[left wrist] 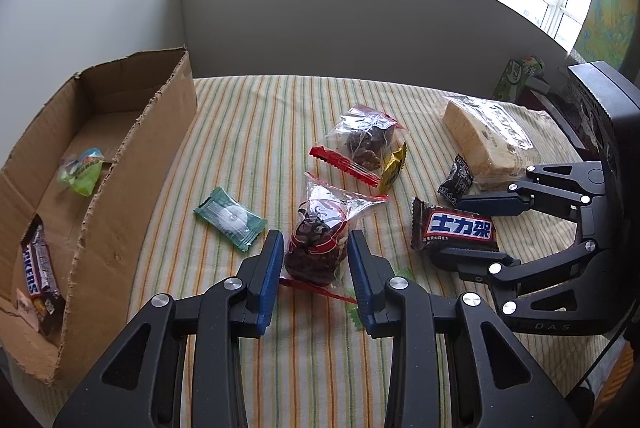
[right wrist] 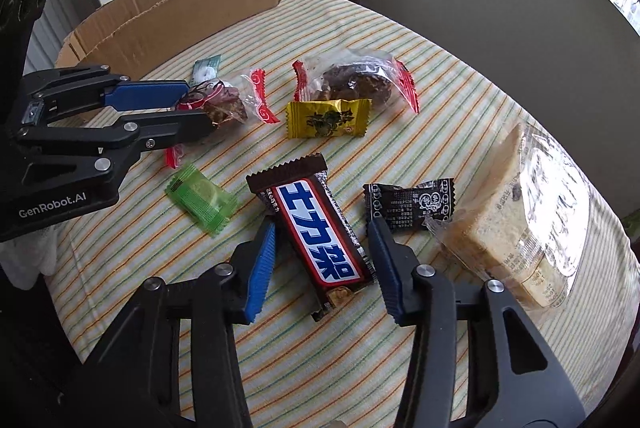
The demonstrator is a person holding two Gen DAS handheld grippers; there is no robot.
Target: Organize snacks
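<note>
My left gripper (left wrist: 316, 244) is open with its jaws on either side of a clear red-edged bag of dark cookies (left wrist: 316, 248) on the striped cloth; the right wrist view shows that gripper (right wrist: 200, 107) around the same bag (right wrist: 224, 103). My right gripper (right wrist: 322, 232) is open astride a brown Snickers bar (right wrist: 320, 236); the left wrist view shows that gripper (left wrist: 476, 228) and the bar (left wrist: 456, 230). The cardboard box (left wrist: 132, 163) at the left holds a Snickers bar (left wrist: 40, 268) and a green candy (left wrist: 82, 167).
On the cloth lie a second cookie bag (right wrist: 356, 79), a yellow candy (right wrist: 328, 117), a black candy (right wrist: 408, 203), a green candy (right wrist: 200, 201), a teal candy (left wrist: 230, 214) and wrapped bread (right wrist: 516, 220). A wall and windowsill stand behind.
</note>
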